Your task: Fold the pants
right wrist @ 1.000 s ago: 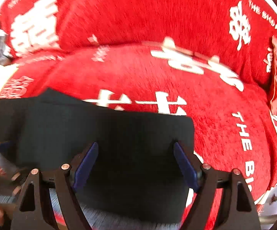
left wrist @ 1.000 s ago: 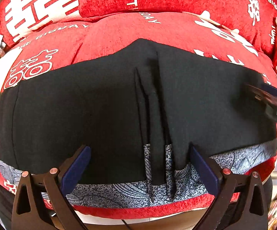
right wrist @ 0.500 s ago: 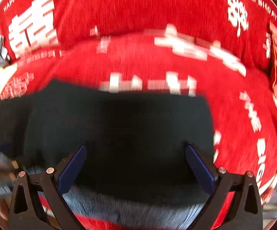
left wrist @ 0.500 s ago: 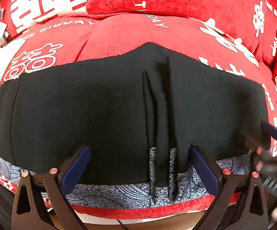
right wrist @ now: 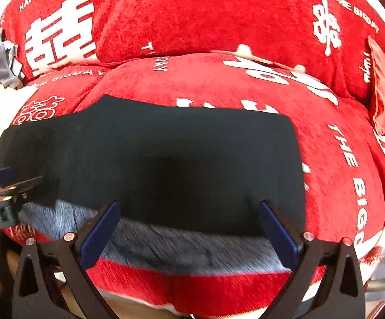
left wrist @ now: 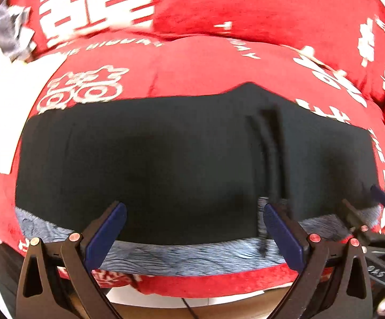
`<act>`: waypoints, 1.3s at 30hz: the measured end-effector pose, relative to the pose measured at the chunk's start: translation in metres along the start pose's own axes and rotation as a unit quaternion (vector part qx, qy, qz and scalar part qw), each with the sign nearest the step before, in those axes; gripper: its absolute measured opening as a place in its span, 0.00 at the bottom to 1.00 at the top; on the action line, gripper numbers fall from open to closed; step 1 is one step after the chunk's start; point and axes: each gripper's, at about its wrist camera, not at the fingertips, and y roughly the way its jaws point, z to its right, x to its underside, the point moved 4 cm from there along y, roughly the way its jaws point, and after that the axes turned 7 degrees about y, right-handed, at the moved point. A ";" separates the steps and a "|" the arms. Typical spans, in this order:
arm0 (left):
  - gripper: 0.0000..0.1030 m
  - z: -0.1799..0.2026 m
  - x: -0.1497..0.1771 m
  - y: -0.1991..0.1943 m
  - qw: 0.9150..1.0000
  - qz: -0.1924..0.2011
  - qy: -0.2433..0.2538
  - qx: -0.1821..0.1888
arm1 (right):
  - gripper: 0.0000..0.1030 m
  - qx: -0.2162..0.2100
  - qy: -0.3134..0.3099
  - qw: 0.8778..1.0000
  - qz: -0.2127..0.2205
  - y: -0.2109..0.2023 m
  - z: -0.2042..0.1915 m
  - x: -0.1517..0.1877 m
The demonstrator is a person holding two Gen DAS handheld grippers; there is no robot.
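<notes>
Lying flat across the red sofa cushion (left wrist: 192, 61), the black pants (left wrist: 165, 164) look barely folded. Both left tongs (left wrist: 192, 231) and right tongs (right wrist: 189, 228) hover released, grasping nothing, over the patterned waistband (left wrist: 192, 257); judging by this, all folds remain.

The pants (left wrist: 165, 164) are matt black cloth with a grey printed waistband (left wrist: 192, 257), lying on a red sofa cover (right wrist: 219, 13) of nappy, plush-looking fabric, while both grippers' fingers (right wrist: 99, 234) look like matt black plastic with smooth blue pads.
</notes>
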 end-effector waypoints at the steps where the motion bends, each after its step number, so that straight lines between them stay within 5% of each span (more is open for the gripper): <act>1: 1.00 -0.007 0.001 0.003 1.000 -0.008 -0.008 -0.006 | 1.00 0.010 -0.003 0.999 -0.039 0.018 -0.006 0.004; 3: 1.00 -0.025 0.003 0.004 1.000 -0.014 -0.027 -0.004 | 1.00 0.026 -0.002 0.999 -0.022 0.018 -0.011 0.004; 7: 1.00 -0.070 0.005 -0.008 0.998 0.009 -0.068 -0.010 | 1.00 -0.037 0.004 0.999 -0.003 0.004 -0.035 0.001; 13: 1.00 -0.146 0.012 0.006 0.988 -0.013 -0.146 -0.042 | 1.00 -0.015 -0.041 0.999 -0.010 0.025 -0.070 -0.005; 18: 1.00 -0.175 0.025 0.013 0.987 -0.016 -0.153 -0.049 | 1.00 -0.033 -0.077 0.996 0.040 0.004 -0.100 -0.024; 24: 1.00 -0.183 0.025 0.018 0.989 -0.015 -0.143 -0.024 | 1.00 -0.065 -0.177 0.981 0.033 0.017 -0.161 -0.015; 30: 1.00 -0.197 0.033 0.007 0.991 -0.008 -0.136 -0.005 | 1.00 -0.120 -0.290 0.949 -0.038 0.053 -0.214 0.006; 35: 1.00 -0.209 0.041 0.015 0.991 -0.023 -0.122 0.040 | 1.00 -0.151 -0.398 0.905 -0.015 0.056 -0.243 -0.018; 39: 1.00 -0.198 0.042 0.014 0.997 -0.013 -0.074 0.032 | 1.00 -0.178 -0.450 0.873 -0.067 0.085 -0.261 -0.046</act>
